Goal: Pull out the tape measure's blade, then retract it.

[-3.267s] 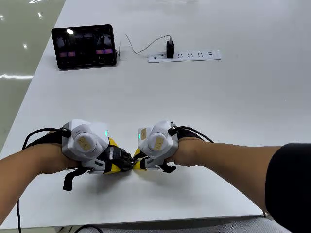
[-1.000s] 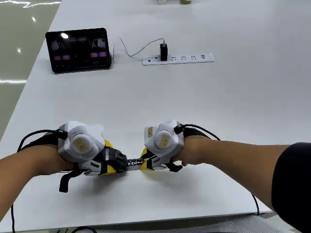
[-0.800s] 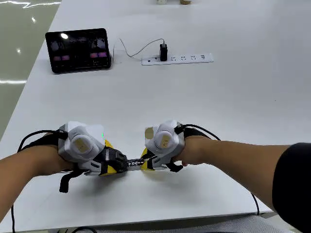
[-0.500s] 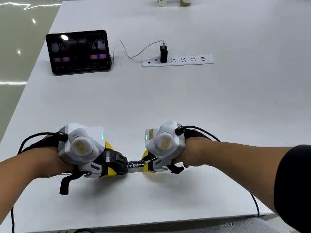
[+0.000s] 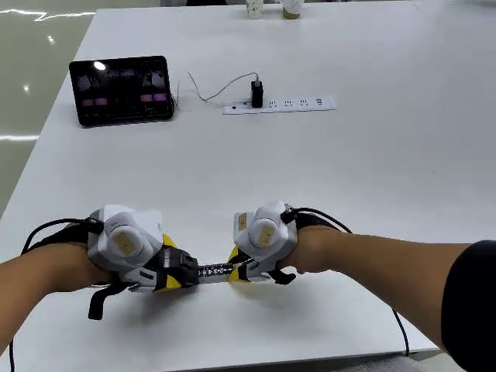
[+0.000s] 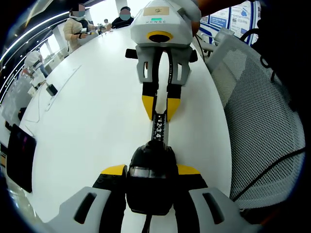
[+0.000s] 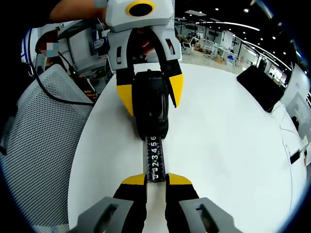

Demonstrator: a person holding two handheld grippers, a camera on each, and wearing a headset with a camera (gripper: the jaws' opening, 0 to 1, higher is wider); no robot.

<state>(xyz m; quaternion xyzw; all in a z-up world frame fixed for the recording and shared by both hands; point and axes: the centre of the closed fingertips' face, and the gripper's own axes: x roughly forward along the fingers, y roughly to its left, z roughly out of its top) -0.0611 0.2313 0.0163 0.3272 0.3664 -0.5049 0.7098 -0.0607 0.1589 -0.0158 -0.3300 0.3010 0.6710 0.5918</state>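
A black tape measure case [image 5: 183, 269] sits low over the white table [image 5: 325, 178], and my left gripper [image 5: 167, 273] is shut on it. In the left gripper view the case [image 6: 152, 182] fills the space between the yellow-tipped jaws of the left gripper [image 6: 151, 171]. A short length of blade [image 5: 214, 270] with black numbers runs right to my right gripper [image 5: 235, 272], which is shut on its end. In the right gripper view the blade [image 7: 154, 158] shows numbers 2 to 6, running from the right gripper [image 7: 156, 180] to the case [image 7: 151, 109].
A dark tablet [image 5: 120, 89] stands at the far left. A white power strip [image 5: 279, 104] with a black charger and cable lies behind the middle. Two cups [image 5: 254, 8] sit at the far edge. The table's front edge is close below the grippers. A mesh chair [image 6: 262, 121] stands beside the table.
The two grippers have moved apart, and more blade shows between them than one second ago. The head camera has tilted, so the tablet and power strip sit lower in view.
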